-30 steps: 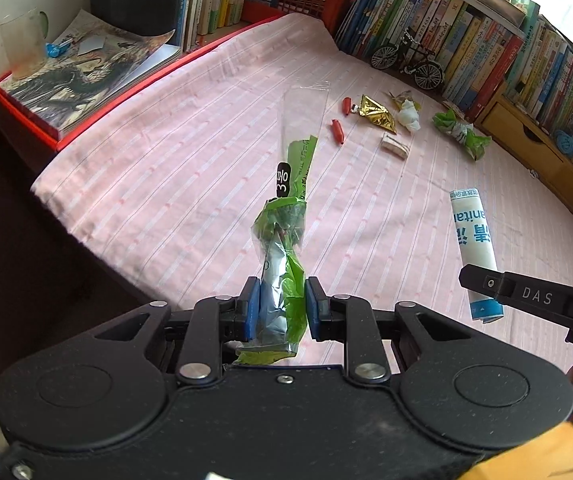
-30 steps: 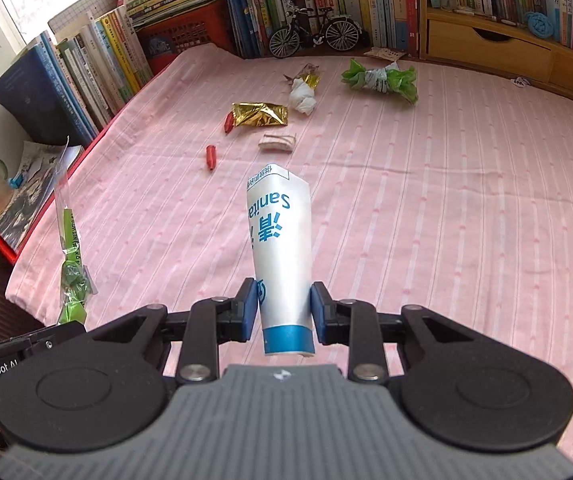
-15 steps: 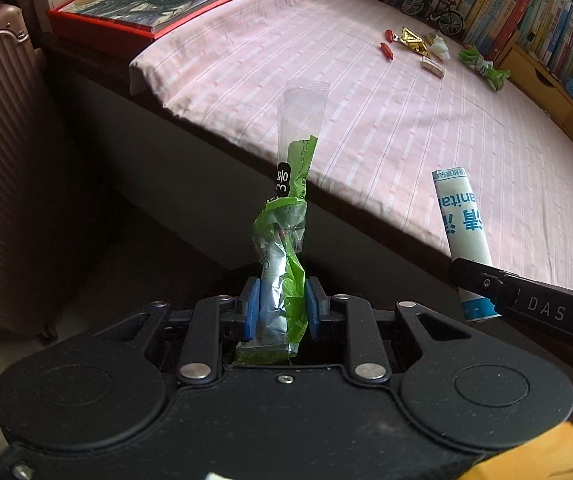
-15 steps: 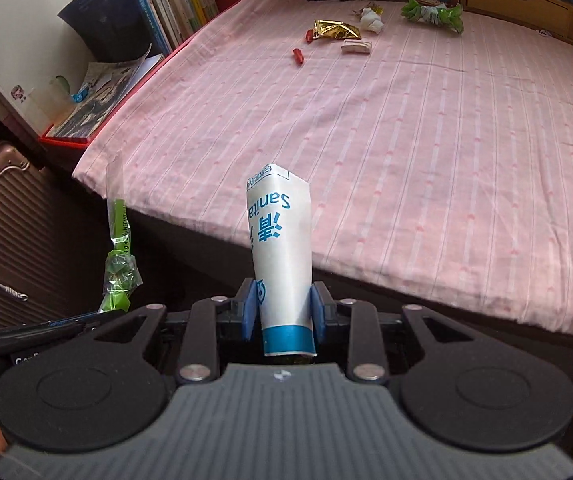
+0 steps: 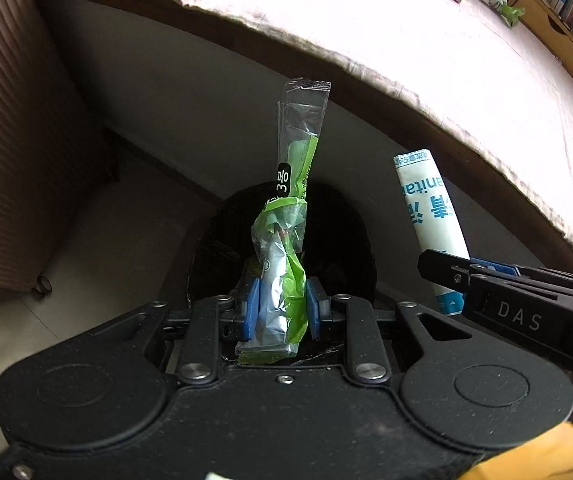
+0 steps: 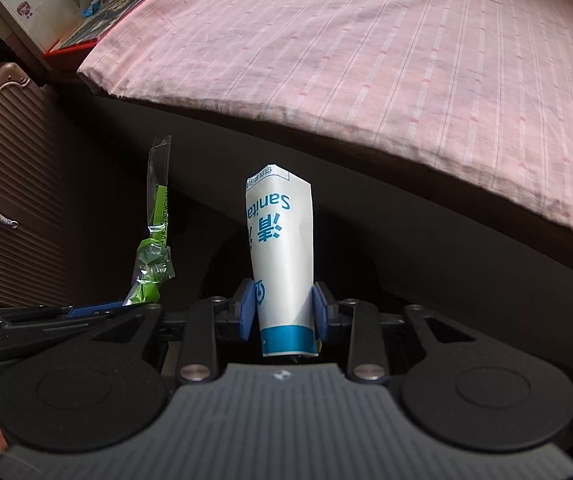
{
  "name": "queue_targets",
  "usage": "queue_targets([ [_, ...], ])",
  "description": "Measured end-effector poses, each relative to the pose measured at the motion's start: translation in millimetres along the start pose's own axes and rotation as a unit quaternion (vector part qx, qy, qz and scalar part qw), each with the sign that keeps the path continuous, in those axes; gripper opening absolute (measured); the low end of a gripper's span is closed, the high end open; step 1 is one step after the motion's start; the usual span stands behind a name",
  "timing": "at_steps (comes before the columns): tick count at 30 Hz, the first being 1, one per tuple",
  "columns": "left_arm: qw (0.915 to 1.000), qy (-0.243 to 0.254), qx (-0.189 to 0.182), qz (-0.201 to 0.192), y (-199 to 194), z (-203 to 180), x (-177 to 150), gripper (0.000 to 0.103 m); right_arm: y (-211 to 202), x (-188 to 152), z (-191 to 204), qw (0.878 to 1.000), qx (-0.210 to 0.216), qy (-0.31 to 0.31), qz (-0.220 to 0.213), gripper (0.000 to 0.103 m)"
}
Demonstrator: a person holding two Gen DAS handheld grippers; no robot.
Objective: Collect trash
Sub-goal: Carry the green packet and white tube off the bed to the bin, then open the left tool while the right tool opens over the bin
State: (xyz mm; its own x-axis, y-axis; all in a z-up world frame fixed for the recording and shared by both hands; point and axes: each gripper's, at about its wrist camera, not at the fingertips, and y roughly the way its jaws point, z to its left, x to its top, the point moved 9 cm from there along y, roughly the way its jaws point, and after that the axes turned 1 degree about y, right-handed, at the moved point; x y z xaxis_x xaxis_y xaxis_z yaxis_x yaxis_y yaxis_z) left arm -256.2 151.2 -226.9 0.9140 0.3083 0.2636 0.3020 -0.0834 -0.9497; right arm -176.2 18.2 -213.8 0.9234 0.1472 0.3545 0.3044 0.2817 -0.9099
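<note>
My left gripper point(image 5: 279, 312) pinches a crumpled green-and-clear plastic wrapper point(image 5: 286, 240) upright over a black bin point(image 5: 350, 240) beside the bed point(image 6: 366, 60). Just beside it, my right gripper point(image 6: 285, 312) clamps a white-and-blue paper sleeve point(image 6: 280, 256), also upright.

green wrapper point(image 5: 286, 248), pink-striped sheet point(image 6: 406, 80)

The left gripper point(image 5: 279, 309) was closed, its blue pads point(image 5: 252, 307) pressing a green wrapper point(image 5: 284, 256) that stood up between them. Just beside it, the right gripper point(image 6: 285, 309) was likewise clamped, pads point(image 6: 247, 312) pinching a white and blue packet point(image 6: 282, 256) upright.
</note>
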Motion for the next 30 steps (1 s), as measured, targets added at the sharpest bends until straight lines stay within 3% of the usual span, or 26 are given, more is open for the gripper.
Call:
queue_targets([
  [11, 0.9994, 0.023, -0.006, 0.025, 60.7, -1.1, -0.2, 0.024, 51.9, -14.1, -8.5, 0.999, -0.022, 0.0, 0.033, 0.039],
  [14, 0.9994, 0.019, -0.003, 0.029, 73.5, 2.7, -2.6, 0.032, 62.7, -17.0, -10.1, 0.999, -0.025, -0.009, 0.039, 0.048],
  [16, 0.9994, 0.017, 0.007, 0.028, 79.3, 6.8, -4.0, 0.044, 66.6, -18.6, -10.5, 0.999, -0.029, -0.017, 0.04, 0.054],
  [19, 0.9996, -0.002, 0.01, 0.028, 82.5, 14.6, -3.7, 0.051, 69.6, -20.0, -12.4, 0.998, -0.031, -0.021, 0.048, 0.062],
  [30, 0.9994, -0.032, 0.008, -0.006, 50.1, 14.8, 20.4, 0.063, 40.9, -2.1, -16.7, 0.999, -0.031, -0.03, 0.026, 0.063],
])
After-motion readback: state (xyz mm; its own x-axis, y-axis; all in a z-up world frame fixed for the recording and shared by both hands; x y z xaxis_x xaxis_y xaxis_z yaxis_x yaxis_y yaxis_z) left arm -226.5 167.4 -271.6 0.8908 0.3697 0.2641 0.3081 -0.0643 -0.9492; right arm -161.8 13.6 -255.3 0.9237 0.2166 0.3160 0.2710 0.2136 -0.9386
